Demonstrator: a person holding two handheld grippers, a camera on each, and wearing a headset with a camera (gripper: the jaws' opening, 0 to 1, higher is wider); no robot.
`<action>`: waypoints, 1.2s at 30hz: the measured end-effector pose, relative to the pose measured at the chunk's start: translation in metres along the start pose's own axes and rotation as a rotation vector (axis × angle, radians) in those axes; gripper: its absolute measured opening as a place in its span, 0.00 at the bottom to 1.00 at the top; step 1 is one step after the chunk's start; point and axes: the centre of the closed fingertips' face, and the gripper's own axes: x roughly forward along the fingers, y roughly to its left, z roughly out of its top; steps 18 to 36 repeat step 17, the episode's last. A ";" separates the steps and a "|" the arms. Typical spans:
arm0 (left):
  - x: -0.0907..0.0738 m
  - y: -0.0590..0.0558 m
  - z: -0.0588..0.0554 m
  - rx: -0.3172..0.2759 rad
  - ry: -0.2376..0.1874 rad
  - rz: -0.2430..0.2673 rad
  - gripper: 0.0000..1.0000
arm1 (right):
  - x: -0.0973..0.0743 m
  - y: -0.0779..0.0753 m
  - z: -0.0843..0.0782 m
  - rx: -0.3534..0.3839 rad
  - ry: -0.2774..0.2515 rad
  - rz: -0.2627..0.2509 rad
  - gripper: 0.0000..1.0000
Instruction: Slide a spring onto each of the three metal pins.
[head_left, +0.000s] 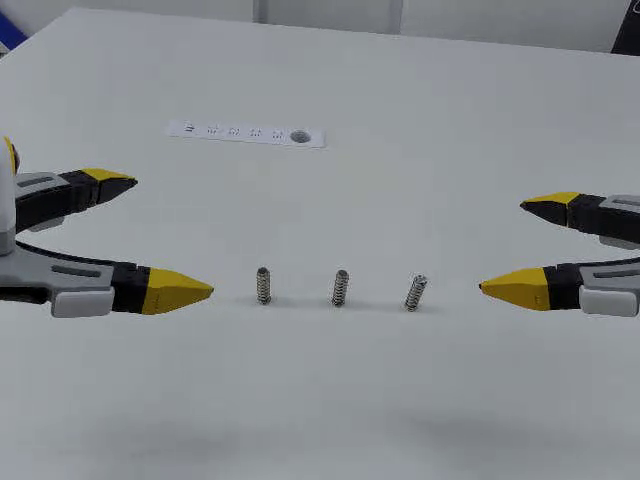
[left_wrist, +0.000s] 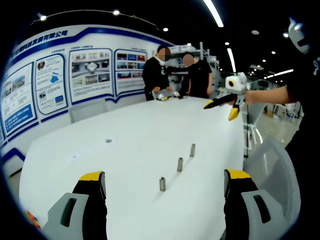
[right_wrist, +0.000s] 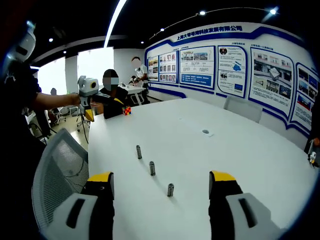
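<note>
Currently three springs stand in a row on the white table (head_left: 400, 90): left spring (head_left: 263, 285) and middle spring (head_left: 340, 288) upright, right spring (head_left: 416, 292) tilted. Whether pins sit inside them is too small to make out.

At the row's left end, the left gripper (head_left: 160, 235) has its jaws wide apart and empty. At the right end, the right gripper (head_left: 504, 245) is the same, jaws spread and gripping nothing. Both sets of yellow tips point inward at the row but stay apart from it, with bare tabletop between.

Beyond the springs, well apart, lies a flat white strip (head_left: 245, 133) with a grey round spot. The left gripper view has a mesh chair (left_wrist: 270, 170) at the table edge, two people (left_wrist: 160, 75) at the far end, and posters (left_wrist: 90, 70) on the wall.
</note>
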 end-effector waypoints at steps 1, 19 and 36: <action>-0.001 0.000 0.000 -0.001 -0.001 0.002 1.00 | 0.000 0.000 0.000 0.001 0.000 -0.001 0.79; -0.004 0.003 0.000 -0.003 -0.001 0.005 1.00 | 0.000 -0.002 0.000 0.010 0.012 -0.022 0.82; -0.004 0.003 0.000 -0.003 -0.001 0.005 1.00 | 0.000 -0.002 0.000 0.010 0.012 -0.022 0.82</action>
